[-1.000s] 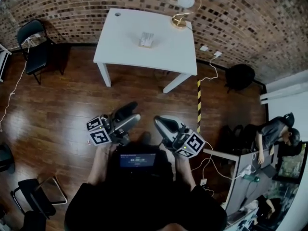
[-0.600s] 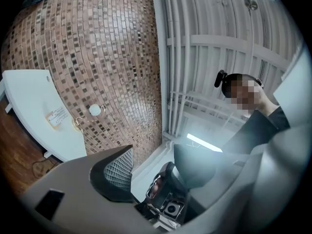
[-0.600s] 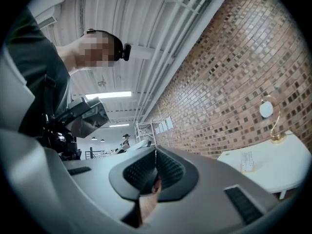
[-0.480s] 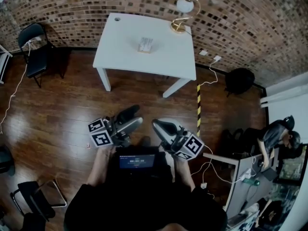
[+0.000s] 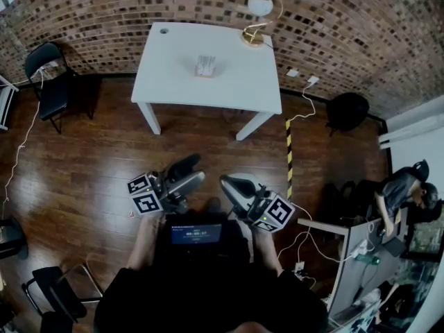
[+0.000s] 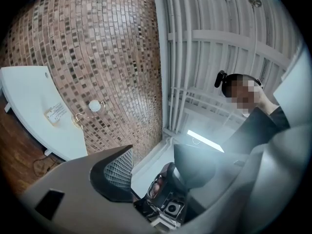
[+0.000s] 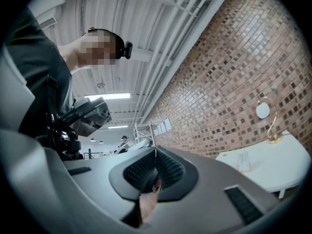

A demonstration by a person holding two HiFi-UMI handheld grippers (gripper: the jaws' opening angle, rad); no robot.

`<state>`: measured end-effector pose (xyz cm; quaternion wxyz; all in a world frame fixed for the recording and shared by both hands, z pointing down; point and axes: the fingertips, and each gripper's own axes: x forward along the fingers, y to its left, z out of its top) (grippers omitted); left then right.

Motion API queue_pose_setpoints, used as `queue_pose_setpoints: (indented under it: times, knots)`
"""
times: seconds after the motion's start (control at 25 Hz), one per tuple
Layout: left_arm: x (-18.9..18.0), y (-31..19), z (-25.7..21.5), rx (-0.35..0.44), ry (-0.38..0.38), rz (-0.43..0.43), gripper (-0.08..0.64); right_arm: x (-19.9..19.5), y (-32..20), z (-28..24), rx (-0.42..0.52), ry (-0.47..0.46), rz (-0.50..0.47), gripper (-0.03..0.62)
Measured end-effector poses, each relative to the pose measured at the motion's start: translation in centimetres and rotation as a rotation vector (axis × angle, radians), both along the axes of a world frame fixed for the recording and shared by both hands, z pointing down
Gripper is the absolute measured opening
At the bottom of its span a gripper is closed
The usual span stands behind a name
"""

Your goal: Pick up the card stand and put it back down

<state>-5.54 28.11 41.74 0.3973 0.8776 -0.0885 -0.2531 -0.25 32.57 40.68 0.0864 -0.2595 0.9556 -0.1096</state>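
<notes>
1. The card stand (image 5: 205,66) sits upright on the white counter (image 5: 170,75) by the brick wall.
2. A gold lamp (image 5: 258,16) stands at the counter's far corner, apart from the stand.
3. The person stands back on the wooden floor (image 5: 83,165), well away from the counter, with both tools held close to the body.
4. The left tongs (image 5: 189,172) are spread, their two pads clearly apart.
5. The right tongs (image 5: 232,184) are pressed together, pad against pad.

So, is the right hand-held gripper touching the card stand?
Apart. Head view: the right hand-held gripper hangs over the floor; the card stand stands away on the white table.
</notes>
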Motion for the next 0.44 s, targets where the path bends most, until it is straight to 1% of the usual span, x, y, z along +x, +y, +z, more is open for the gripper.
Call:
queue_pose_setpoints:
  times: [0.44]
  knots:
    - [0.32,-0.07,0.37,-0.006,-0.001,0.007,0.255,0.25,0.05,0.14,0.003,-0.003,0.000,0.017]
